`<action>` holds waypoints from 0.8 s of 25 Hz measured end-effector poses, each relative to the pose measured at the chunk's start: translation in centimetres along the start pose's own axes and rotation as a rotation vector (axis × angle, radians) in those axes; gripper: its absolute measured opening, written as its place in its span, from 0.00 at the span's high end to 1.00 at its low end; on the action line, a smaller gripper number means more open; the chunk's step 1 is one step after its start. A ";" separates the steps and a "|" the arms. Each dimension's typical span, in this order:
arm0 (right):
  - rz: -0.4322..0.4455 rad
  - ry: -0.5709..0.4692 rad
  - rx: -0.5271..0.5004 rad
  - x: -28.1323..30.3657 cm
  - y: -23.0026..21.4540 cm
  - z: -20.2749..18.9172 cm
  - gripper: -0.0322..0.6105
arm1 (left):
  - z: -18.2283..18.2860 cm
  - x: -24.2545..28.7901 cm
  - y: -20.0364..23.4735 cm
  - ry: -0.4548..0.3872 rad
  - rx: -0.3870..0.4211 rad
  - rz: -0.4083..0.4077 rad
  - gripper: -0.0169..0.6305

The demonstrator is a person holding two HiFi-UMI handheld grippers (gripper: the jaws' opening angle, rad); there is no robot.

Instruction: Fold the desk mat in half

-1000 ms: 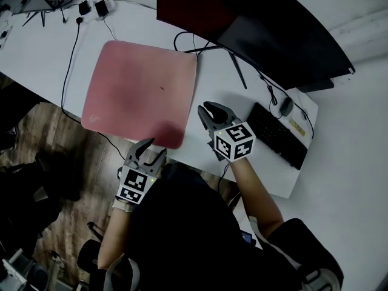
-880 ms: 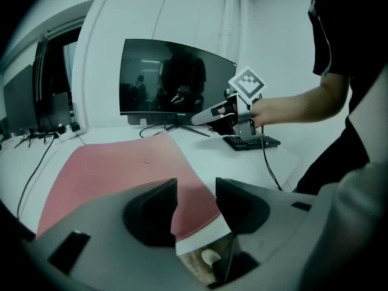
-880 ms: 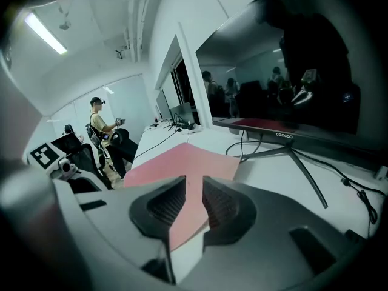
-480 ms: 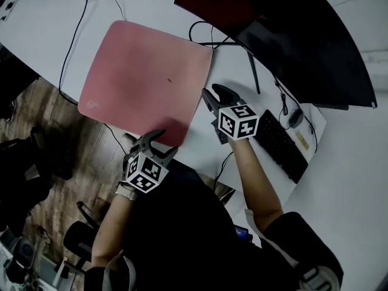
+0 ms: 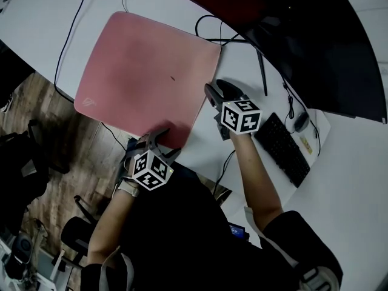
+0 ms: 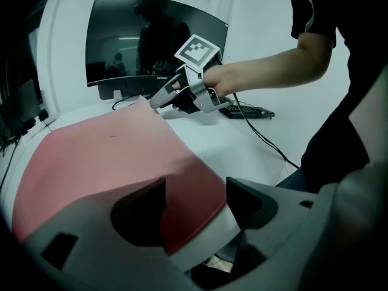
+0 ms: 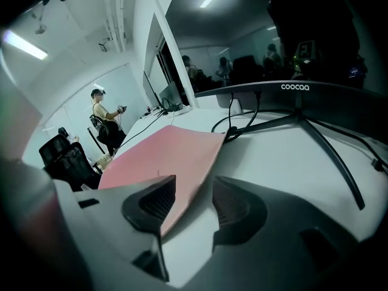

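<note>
White counter (image 5: 48,35) bears a flat pink rectangular desk mat (image 5: 145,71) at its front edge. Left claw (image 5: 159,137) and right claw (image 5: 215,86), just opening, stand agape astride the mat's near corners, unpinched.

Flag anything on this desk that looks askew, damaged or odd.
Nothing serious. The pink desk mat lies flat, with its left corner right at the edge of the table. It carries one small dark speck near its middle.
</note>
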State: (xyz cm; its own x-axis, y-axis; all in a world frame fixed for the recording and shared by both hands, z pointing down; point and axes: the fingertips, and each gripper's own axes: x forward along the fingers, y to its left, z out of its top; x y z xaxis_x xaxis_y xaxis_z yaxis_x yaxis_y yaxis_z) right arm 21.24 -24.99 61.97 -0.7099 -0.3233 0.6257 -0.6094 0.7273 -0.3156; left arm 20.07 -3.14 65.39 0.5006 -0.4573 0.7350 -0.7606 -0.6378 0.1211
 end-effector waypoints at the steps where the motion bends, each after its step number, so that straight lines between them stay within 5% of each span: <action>1: 0.001 0.003 0.003 0.2 0.0 -0.1 0.67 | 0.0 0.3 -0.1 0.003 0.007 -0.007 0.50; 6: 0.007 0.015 0.021 1.3 0.0 -0.2 0.66 | -0.4 1.2 -0.2 0.030 0.086 0.007 0.49; 12: 0.006 0.015 0.036 2.2 0.2 -0.2 0.66 | -0.4 1.1 0.0 0.010 0.091 0.007 0.52; 18: -0.027 0.011 0.021 2.1 0.0 0.1 0.77 | -0.4 0.5 2.3 0.015 0.033 0.029 0.82; 20: -0.031 0.015 0.024 2.1 0.0 0.2 0.79 | -0.4 0.5 2.3 0.014 0.031 0.010 0.85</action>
State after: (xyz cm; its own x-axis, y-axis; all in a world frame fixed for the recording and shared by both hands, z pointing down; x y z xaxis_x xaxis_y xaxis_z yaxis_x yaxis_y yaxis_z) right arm 19.68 -25.83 63.18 -0.6856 -0.3359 0.6458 -0.6390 0.7027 -0.3128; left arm 18.33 -4.57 66.30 0.4871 -0.4548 0.7456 -0.7521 -0.6523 0.0934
